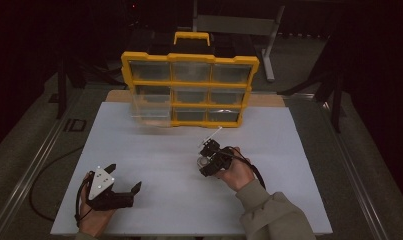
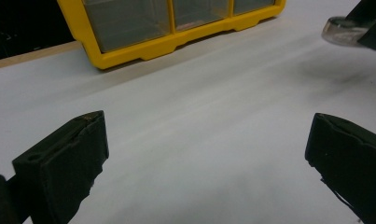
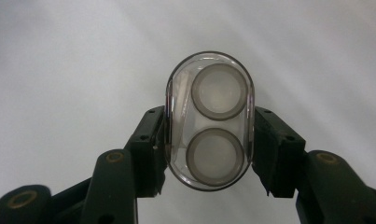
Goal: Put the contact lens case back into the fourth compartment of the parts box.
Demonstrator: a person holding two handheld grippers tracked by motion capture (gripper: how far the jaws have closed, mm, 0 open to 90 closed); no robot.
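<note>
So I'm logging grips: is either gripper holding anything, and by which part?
The right gripper clamps a clear oval plastic case across its long sides. The left gripper stands open, holding nothing.

Right gripper (image 3: 209, 140) clamped, left gripper (image 2: 206, 154) agape.

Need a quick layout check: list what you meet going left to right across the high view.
Left tongs, open → yellow organizer box, farther back → right tongs, shut on a clear oval case.

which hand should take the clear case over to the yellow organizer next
Right. The right gripper already has its jaws shut on the clear case, nearer the yellow organizer. The left gripper sits open and empty.
</note>
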